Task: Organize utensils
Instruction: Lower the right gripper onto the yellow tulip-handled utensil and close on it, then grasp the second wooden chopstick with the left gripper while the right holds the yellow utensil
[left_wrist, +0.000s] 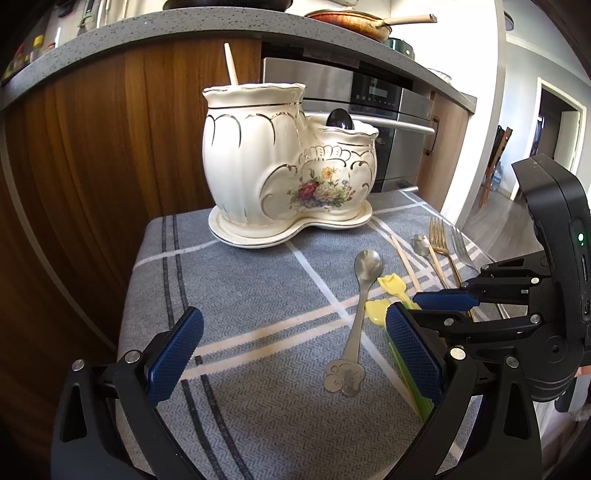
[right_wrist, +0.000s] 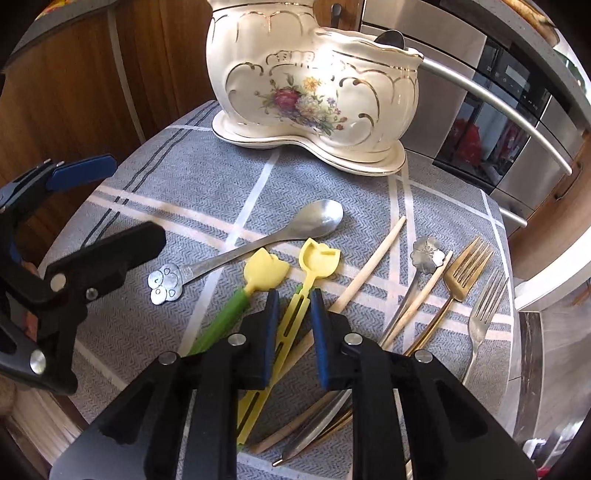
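Right gripper (right_wrist: 291, 314) nearest the lens, blue pads (right_wrist: 320, 332) drawn in around the slotted stem of the yellow tulip utensil (right_wrist: 320, 258); a sliver of gap on both sides, so contact unclear, probably not clamped yet. Stem flat on the grey plaid cloth (right_wrist: 207, 177), scoop head pointing toward the holder. Second tulip piece with green handle (right_wrist: 236, 306) just left of it, roughly parallel, head beside the first head.

Steel spoon with clover-shaped end (right_wrist: 258, 243) further left, lying diagonal, bowl toward the holder. To the right of the gripper: two pale chopsticks (right_wrist: 373, 266), a flower-headed steel spoon (right_wrist: 427, 251), gold fork (right_wrist: 466, 273), silver fork (right_wrist: 487, 306), all loose on the cloth, handles running under the gripper body.

Ceramic floral utensil holder (left_wrist: 280, 158) at the far side of the cloth on its matching saucer (left_wrist: 258, 236), upright, two compartments. Tall compartment holds one pale stick (left_wrist: 232, 64); low compartment shows a dark spoon bowl (left_wrist: 341, 119).

Left gripper (left_wrist: 293, 347) wide apart, nothing between the pads, hovering over the cloth's near left part, well clear of the utensils.

Behind: wood cabinet front (left_wrist: 92, 147), steel oven (left_wrist: 388, 110), speckled countertop (left_wrist: 147, 33) above.
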